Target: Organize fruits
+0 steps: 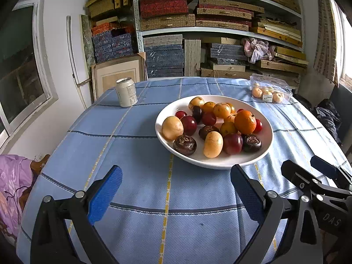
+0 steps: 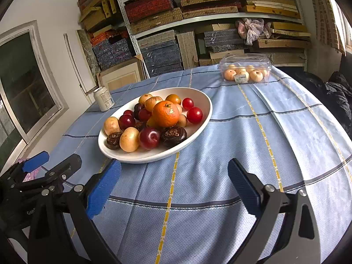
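Note:
A white bowl (image 1: 264, 147) (image 2: 204, 118) sits on the blue checked tablecloth, piled with mixed fruit: an orange (image 1: 244, 121) (image 2: 165, 113), red plums (image 1: 232, 143) (image 2: 149, 138), yellow fruits (image 1: 213, 144) (image 2: 129, 139), dark brown water chestnuts (image 1: 184, 144) (image 2: 173, 136) and cherry tomatoes (image 2: 194, 114). My left gripper (image 1: 176, 173) is open and empty, just short of the bowl's near rim. My right gripper (image 2: 173, 167) is open and empty, to the right of the left gripper, near the bowl's front edge. The right gripper also shows in the left wrist view (image 1: 308, 169).
A clear plastic box (image 1: 271, 88) (image 2: 246, 70) of pale fruit stands at the far right of the table. A drink can (image 1: 126, 92) (image 2: 103, 98) stands at the far left. Shelves of stacked boxes (image 1: 220, 22) lie behind the table. A window (image 1: 19, 66) is on the left wall.

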`<state>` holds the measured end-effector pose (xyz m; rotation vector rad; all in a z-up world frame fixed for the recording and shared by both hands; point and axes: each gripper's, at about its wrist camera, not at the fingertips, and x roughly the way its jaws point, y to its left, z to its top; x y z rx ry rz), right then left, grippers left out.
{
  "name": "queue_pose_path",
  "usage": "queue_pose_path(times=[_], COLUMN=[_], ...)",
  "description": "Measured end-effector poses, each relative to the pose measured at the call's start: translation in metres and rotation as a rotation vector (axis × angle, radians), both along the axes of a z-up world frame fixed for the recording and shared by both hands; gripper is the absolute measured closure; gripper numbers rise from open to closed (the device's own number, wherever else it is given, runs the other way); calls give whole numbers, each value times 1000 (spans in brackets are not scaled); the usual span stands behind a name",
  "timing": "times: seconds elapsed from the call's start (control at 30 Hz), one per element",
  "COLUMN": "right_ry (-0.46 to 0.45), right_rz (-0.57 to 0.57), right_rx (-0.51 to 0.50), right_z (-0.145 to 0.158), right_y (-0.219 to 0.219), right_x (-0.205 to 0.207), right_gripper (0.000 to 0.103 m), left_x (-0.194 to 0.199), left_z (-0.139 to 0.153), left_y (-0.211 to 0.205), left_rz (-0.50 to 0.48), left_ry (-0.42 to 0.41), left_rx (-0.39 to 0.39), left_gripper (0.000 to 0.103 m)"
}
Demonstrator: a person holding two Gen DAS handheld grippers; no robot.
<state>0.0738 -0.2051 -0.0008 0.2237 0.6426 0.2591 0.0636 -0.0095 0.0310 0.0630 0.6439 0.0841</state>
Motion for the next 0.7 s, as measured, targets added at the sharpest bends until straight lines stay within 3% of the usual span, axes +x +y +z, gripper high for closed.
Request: queue_pose_path(times=[0.7], right_ry=[1], right_rz=[0], right_rx=[4], right_z=[0], right_y=[-1], right_x=[0], right_gripper=[7], left_x=[2], left_z=[-2], left_y=[2], left_rz=[-5], left_ry=[6], left_rx=[-9], left_gripper=[4])
